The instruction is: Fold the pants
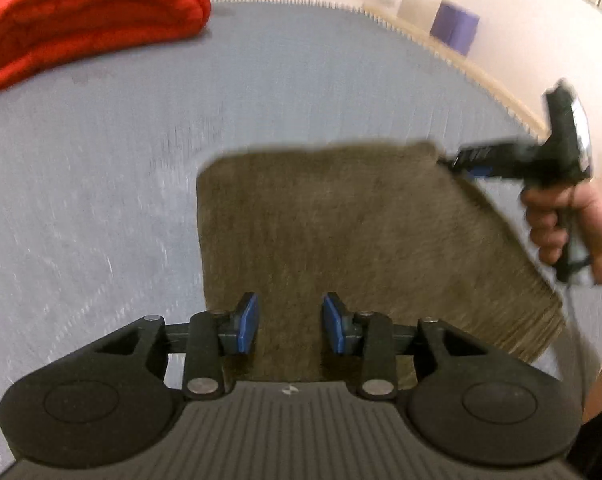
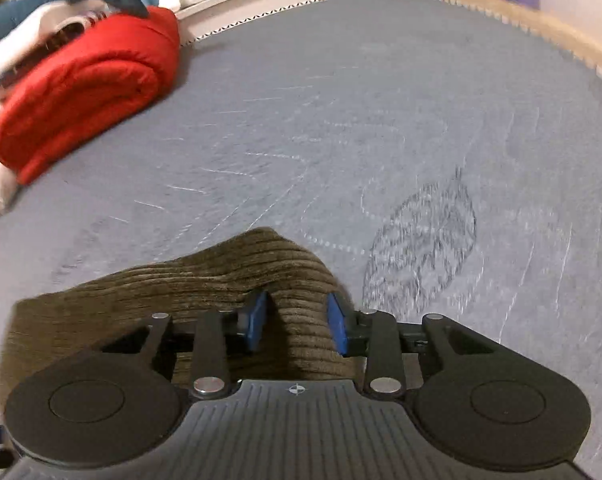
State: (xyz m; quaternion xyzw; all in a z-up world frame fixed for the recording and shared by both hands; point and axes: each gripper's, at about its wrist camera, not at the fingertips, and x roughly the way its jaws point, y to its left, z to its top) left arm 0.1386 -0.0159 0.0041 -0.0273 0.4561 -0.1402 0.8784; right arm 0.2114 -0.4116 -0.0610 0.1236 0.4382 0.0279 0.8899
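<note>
Left wrist view: brown corduroy pants (image 1: 341,232) folded into compact rectangle on grey bed (image 1: 101,200). Left gripper (image 1: 289,322) empty, fingers wide. Right gripper (image 2: 297,322) fingers wide, straddling raised corner at 1 o'clock. Judged final fold; next: smooth corner flat.

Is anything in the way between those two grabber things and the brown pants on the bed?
Nothing visible. The left gripper hovers open directly above the brown pants, and the right gripper has a raised fold of them between its open fingers. The red blanket lies far off.

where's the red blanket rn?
Red blanket, rolled, lies at the far left of the grey mat in both views, well beyond the brown pants.
</note>
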